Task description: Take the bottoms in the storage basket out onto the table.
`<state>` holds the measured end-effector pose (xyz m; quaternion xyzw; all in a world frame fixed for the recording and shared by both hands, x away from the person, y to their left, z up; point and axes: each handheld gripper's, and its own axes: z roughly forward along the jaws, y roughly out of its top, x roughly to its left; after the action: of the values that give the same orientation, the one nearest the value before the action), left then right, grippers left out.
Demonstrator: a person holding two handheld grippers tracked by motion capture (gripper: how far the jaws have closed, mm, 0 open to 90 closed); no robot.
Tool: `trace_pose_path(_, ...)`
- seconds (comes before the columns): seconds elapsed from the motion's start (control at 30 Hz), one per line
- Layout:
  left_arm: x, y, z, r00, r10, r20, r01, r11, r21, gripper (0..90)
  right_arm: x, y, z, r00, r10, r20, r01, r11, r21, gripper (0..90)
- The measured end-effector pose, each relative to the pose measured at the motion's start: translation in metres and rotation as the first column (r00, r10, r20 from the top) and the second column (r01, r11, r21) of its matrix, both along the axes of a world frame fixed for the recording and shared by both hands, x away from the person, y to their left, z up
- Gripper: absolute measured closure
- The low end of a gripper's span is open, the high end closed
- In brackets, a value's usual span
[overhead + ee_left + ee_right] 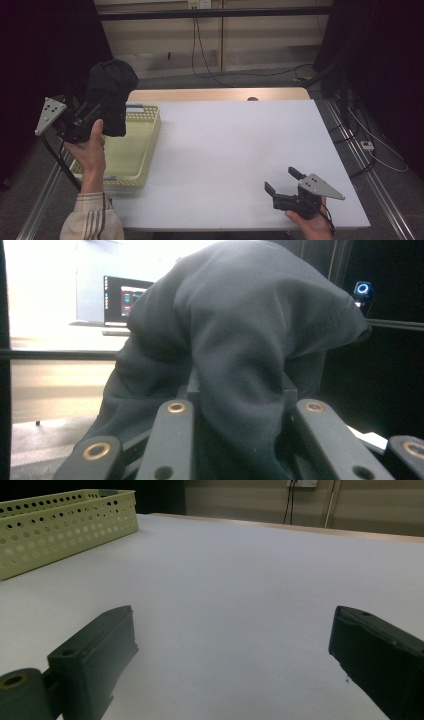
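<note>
Left gripper (102, 107) is raised above the table's left edge with its jaws clamped on a dark cloth (111, 95). In the high view the cloth bunches into a rounded lump over the jaw tips and hangs down past them, clear of the table, above the near-left corner of the basket (145, 150). In the left gripper view the cloth (240, 345) drapes over both jaws in thick folds and covers their tips; the fabric runs down between the two black bars. The left hand (90, 150) grips the tool from below, a striped sleeve (92, 220) at the wrist.

Right gripper (282, 186) sits low at the table's near-right corner, jaws spread wide with nothing between them, held by the right hand (312, 225). In the right gripper view its jaws (235, 645) frame bare white surface.

A white sheet covers the table (240, 150); a strip of pale wood (220, 94) shows along the far edge. Metal rails run along both sides on a grey floor. Beyond stands a light wall with a socket and black cables hanging down; dark curtains close in left and right. The left gripper view also catches a lit laptop screen (125, 300) in the bright background.

The basket is pale yellow, perforated and shallow, and lies on the table's left side. What shows of its inside is bare; the cloth hides the far-left corner.
</note>
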<state>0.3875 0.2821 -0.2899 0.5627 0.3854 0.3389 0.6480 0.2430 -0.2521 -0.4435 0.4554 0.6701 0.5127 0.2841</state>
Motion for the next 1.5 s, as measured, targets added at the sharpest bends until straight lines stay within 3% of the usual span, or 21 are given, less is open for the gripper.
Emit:
trace_pose_path(0.2,-0.002,-0.006,0.004,0.9998,-0.019,0.011,0.019,0.9997,0.013,71.9,0.0,0.0,0.0,1.0,0.002,0.001,-0.002,1.0,-0.004,4.8)
trace_pose_path(0.37,-0.003,-0.01,0.005,0.9989,-0.047,-0.003,0.047,0.9989,0.003,71.9,0.0,0.0,0.0,1.0,0.001,0.002,-0.001,1.0,-0.001,4.8)
trace_pose_path(0.67,-0.004,-0.021,0.008,0.9961,-0.087,-0.016,0.088,0.9958,0.027,71.9,0.0,0.0,0.0,1.0,0.002,0.002,-0.002,1.0,-0.001,4.8)
trace_pose_path(1.1,-0.009,-0.037,0.016,0.9884,-0.151,-0.013,0.152,0.9862,0.067,71.9,0.0,0.0,0.0,1.0,0.006,0.0,-0.006,1.0,-0.004,4.8)
trace_pose_path(1.27,-0.004,-0.043,0.012,0.9854,-0.164,-0.044,0.167,0.9836,0.069,72.0,0.0,0.0,0.0,1.0,0.006,-0.002,-0.006,1.0,-0.002,4.8)
trace_pose_path(1.5,-0.006,-0.053,0.013,0.9806,-0.191,-0.044,0.194,0.9777,0.08,71.9,0.001,0.0,0.0,1.0,0.006,-0.003,-0.006,1.0,-0.001,4.8)
